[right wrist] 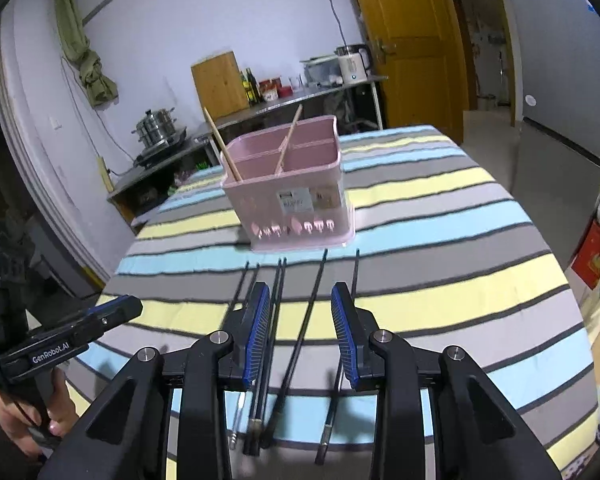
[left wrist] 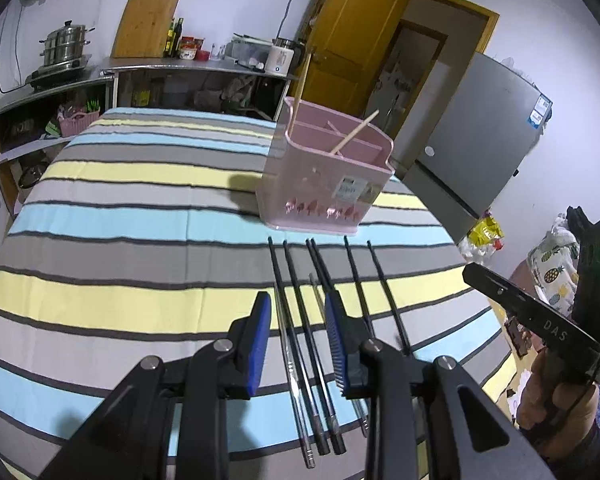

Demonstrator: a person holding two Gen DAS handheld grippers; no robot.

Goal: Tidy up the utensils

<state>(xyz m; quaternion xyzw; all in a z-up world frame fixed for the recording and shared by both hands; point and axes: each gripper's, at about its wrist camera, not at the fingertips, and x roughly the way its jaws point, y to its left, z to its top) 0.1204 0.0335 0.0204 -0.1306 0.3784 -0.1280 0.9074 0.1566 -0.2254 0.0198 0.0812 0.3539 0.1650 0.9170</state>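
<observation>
Striped cloth (right wrist: 440, 240); left gripper (right wrist: 116, 308) reads "GenRobot.AI", holder (right wrist: 296, 184) label illegible.

Black chopsticks (left wrist: 296, 320) partly hidden behind left claw (left wrist: 298, 342); pink plastic holder's label (right wrist: 296, 200) too blurred to read.

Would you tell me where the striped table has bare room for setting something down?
The striped cloth left of the pink holder and black chopsticks is bare. It is crowded directly before the holder, where the chopsticks lie.

Cool dim indoor light, soft shadows, fisheye-bent edges, dark vignetted corners
</observation>
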